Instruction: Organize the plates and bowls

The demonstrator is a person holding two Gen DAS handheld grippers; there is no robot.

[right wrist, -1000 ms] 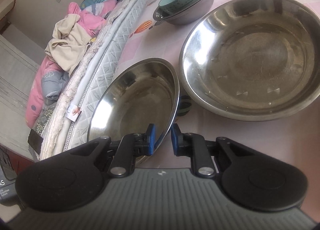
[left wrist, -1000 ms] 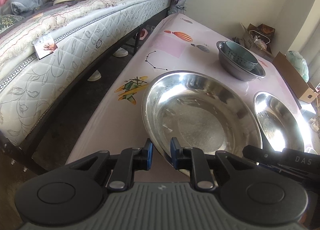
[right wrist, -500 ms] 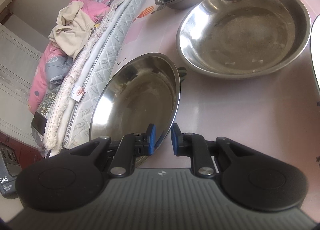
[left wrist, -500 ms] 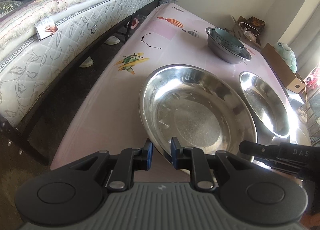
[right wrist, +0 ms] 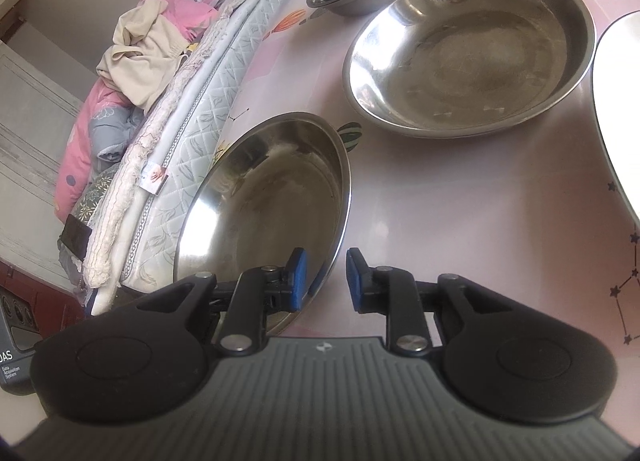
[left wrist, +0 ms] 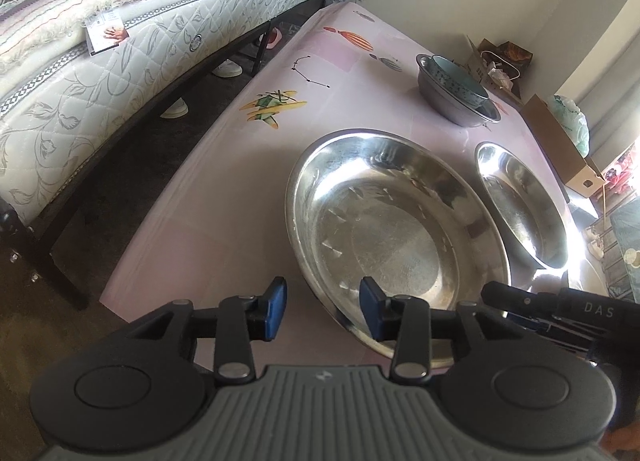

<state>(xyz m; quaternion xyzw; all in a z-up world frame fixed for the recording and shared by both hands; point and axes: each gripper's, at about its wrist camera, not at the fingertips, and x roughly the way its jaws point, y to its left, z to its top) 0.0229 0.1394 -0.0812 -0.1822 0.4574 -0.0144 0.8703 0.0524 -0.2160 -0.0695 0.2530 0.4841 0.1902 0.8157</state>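
Both grippers have just been opening, left gripper (left wrist: 322,309) and right gripper (right wrist: 323,281), each loosely straddling a steel basin's rim. Right's basin (right wrist: 264,213) overhangs the table edge (right wrist: 240,109); it could tip off.

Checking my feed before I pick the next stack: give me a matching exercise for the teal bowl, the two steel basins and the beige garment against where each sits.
Things:
1 teal bowl
2 near steel basin
3 far steel basin
4 beige garment

Places:
A on the mattress
B empty, at the table's near end
C nested in the small steel bowl
D empty, beside the near basin

Pairs: 1-C; 2-B; 3-D; 4-A
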